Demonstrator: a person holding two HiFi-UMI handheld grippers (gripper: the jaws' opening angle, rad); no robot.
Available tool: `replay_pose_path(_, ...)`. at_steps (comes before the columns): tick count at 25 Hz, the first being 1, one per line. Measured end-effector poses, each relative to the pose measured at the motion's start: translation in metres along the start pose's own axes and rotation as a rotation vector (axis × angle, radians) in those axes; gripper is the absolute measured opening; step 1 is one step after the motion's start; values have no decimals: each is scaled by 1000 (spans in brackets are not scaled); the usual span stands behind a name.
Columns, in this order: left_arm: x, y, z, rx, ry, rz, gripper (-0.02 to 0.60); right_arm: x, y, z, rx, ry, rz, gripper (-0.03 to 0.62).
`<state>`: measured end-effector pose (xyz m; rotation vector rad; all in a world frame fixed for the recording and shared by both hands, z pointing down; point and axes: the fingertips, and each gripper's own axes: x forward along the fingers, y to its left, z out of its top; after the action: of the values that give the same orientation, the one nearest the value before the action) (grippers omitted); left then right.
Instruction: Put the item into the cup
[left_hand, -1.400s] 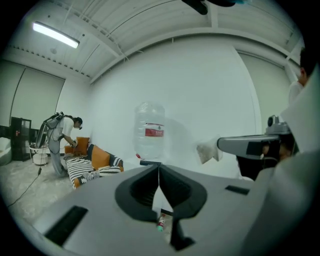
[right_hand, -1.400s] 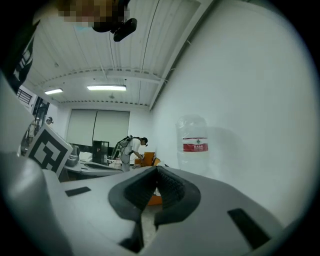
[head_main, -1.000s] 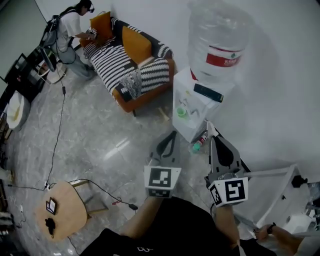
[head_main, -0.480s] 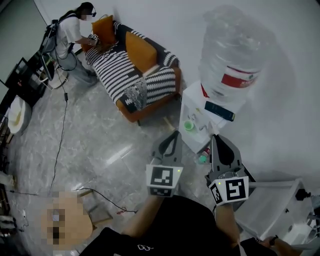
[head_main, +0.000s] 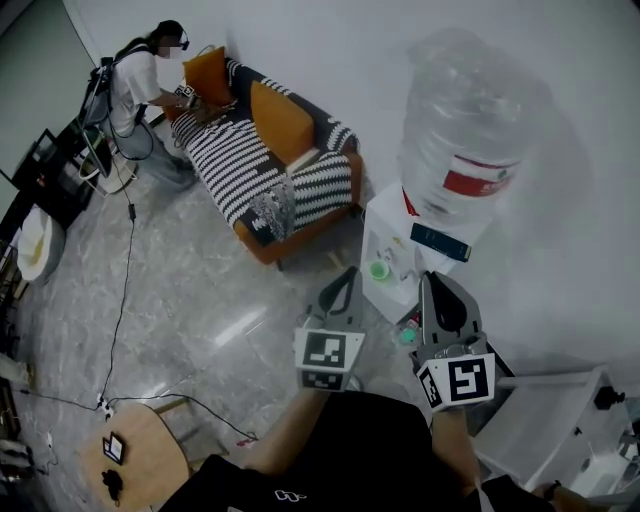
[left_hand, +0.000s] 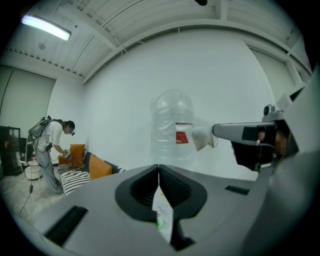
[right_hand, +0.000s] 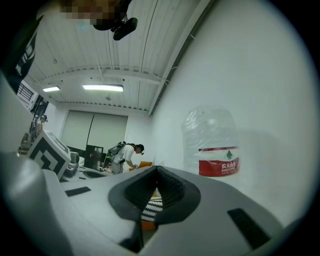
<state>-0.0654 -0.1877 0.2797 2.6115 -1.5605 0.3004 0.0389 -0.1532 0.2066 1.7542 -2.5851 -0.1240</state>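
Observation:
A small green cup (head_main: 379, 270) stands in the tap recess of a white water dispenser (head_main: 388, 228), which carries a large clear bottle (head_main: 468, 120). A small green-and-red item (head_main: 408, 331) lies low beside the dispenser's base. My left gripper (head_main: 347, 274) and right gripper (head_main: 428, 279) hang side by side just short of the dispenser. Both are shut, with nothing between the jaws. In the left gripper view the jaws (left_hand: 158, 169) meet in front of the big bottle (left_hand: 172, 125). The right gripper view shows its shut jaws (right_hand: 156, 170) beside the bottle (right_hand: 215, 145).
An orange sofa (head_main: 275, 160) with striped cushions stands left of the dispenser, and a person (head_main: 140, 90) bends over its far end. A round wooden stool (head_main: 140, 455) sits at lower left with a cable across the floor. A white rack (head_main: 560, 420) is at lower right.
The dispenser and sofa have shifted down and right in the head view, and the dispenser sits closer to the gripper tips. Both grippers stay shut and side by side.

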Motion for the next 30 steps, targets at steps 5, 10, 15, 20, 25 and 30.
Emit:
replay_pose_path(5,4,2,7,-4,-25,4,14,7,0,-3,1,10,16,11)
replay_pose_path(10,12,2,-2,-47,1,9,14,19,-2,-14,4,43,53,11)
replay_pose_path(15,24,-2,-13,-78,51,9,14,34,-16,-31,25,95,64,11)
replay_pose_path(20,42,6,-24,-98,87,33,14,52,-26,-48,34,148,94,11)
replay_pose_path(25,48,8,-49,-142,160,53,14,56,-33,-71,52,219,111,11)
replay_pose_path(30,62,10,-69,-141,203,54,14,64,-38,-92,63,253,111,11)
